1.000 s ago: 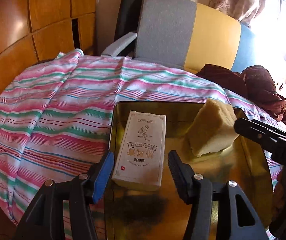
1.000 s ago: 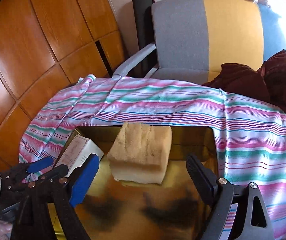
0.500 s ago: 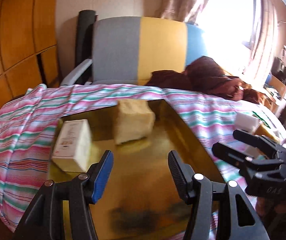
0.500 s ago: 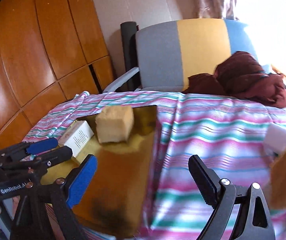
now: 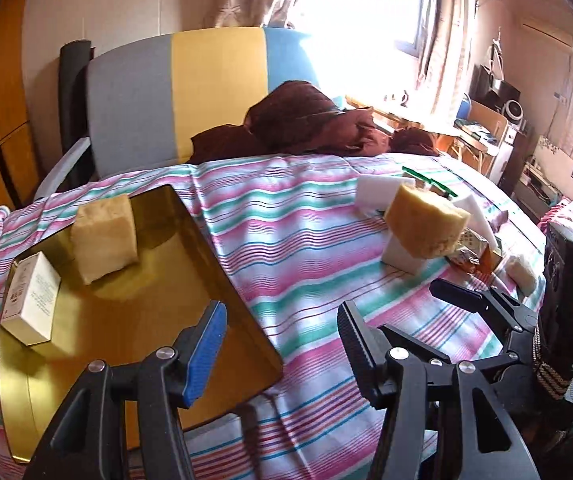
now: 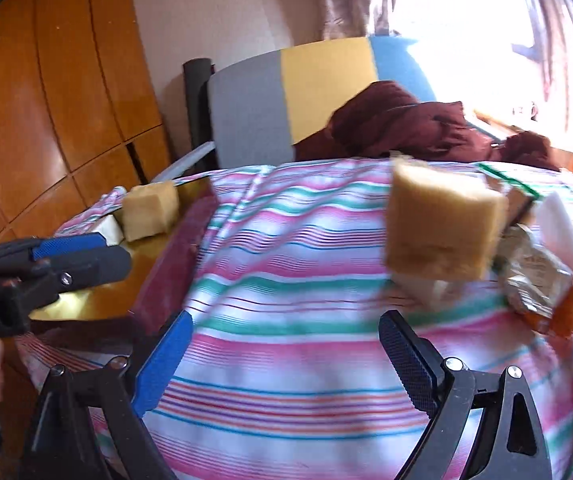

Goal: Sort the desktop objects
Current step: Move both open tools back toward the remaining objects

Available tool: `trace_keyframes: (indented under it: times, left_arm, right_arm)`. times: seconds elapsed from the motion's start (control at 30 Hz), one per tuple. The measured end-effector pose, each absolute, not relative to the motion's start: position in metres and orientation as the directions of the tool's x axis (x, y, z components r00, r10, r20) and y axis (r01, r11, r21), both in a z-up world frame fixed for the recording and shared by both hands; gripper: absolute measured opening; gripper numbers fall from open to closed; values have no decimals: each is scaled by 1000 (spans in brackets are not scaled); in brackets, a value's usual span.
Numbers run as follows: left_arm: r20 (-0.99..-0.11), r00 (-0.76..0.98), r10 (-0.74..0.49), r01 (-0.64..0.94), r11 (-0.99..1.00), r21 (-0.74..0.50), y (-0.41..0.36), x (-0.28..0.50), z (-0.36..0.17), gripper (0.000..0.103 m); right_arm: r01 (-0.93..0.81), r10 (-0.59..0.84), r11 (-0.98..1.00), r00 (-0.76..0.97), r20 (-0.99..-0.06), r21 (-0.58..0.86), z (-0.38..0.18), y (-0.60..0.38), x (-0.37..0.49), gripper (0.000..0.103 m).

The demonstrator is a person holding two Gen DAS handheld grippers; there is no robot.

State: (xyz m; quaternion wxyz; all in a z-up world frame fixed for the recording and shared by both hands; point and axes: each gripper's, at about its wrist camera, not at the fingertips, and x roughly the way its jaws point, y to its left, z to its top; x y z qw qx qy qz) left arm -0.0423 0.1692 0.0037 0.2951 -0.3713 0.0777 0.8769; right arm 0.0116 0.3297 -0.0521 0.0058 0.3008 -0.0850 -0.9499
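Both my tongs have swung right within the last second, away from the gold tray point(image 5: 134, 320) and toward the heap of loose things at the far side of the bench. A second ago my left tongs point(image 5: 282, 344) straddled the white carton point(image 5: 32, 300) on the tray and my right tongs point(image 6: 286, 364) faced the tan sponge block point(image 5: 104, 238) beside it. Now both pairs stand apart and carry nothing, and both pieces lie on the tray, the carton flat and the sponge on its edge just behind it.

I judge from this that two items are sorted and I am turning for more. The pile in front of me holds a second tan sponge block point(image 6: 440, 226) perched on a white foam block point(image 5: 402, 258), further white foam pieces point(image 5: 378, 196), a crinkled foil packet point(image 6: 534, 276) and a green-edged box that is half hidden.

The tray is a shallow rectangle of mirror-bright metal with a low rim, hard and slippery. The sponges are porous, rough-faced and squashy, roughly cuboid. The carton is a crisp printed cardboard slab. The foam looks smooth, matte and light. The striped cloth point(image 5: 306, 240) over the bench is soft woven cotton in pink, green and white, creased near the tray, and a dark maroon garment point(image 5: 306, 124) is heaped at the back.
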Motion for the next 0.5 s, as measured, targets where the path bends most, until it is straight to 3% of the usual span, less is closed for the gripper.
trace_keyframes:
  times: [0.27, 0.47, 0.5]
  left_arm:
    - [-706, -442, 553, -670, -727, -150, 237, -39, 6, 64]
    - [-729, -385, 566, -701, -694, -168, 287, -43, 0, 67]
    - [-730, -376, 571, -704, -688, -175, 294, -44, -1, 71]
  right_arm:
    - [-209, 150, -976, -857, -492, 66, -61, 378, 50, 97]
    - [-267, 187, -958, -856, -481, 102, -75, 401, 55, 97]
    - [-274, 190, -956, -857, -479, 110, -77, 404, 56, 97]
